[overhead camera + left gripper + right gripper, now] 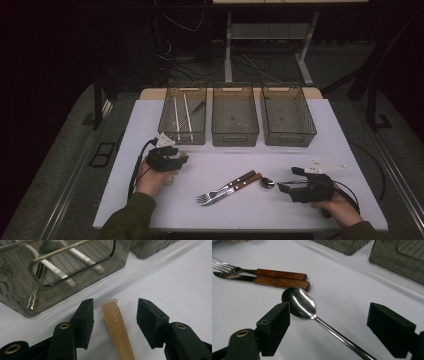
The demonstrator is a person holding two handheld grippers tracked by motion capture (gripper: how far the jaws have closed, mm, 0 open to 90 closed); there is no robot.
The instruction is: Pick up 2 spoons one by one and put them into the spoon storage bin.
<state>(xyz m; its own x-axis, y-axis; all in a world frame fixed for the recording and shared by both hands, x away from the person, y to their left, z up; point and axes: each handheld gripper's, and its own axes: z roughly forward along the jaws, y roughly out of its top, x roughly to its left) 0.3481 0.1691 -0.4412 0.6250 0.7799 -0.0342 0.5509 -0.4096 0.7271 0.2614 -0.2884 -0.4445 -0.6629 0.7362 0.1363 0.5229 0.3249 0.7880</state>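
A translucent amber handle (117, 327) marked with letters lies on the white table (300, 155). My left gripper (115, 312) straddles it with a jaw on each side, and neither pad touches it. In the high view the left gripper (169, 159) sits just in front of the left bin (170, 137). A steel spoon (300, 303) lies between the wide-open jaws of my right gripper (329, 315), its bowl close to the left jaw. In the high view the spoon (267, 183) lies just left of the right gripper (287, 181).
A fork (220, 190) and a knife (282, 282), both wood-handled, lie side by side in front of the middle bin (235, 137). The left bin holds white sticks (56, 270) and a metal utensil. The right bin (287, 139) stands beside the middle one. The table's front edge is near both hands.
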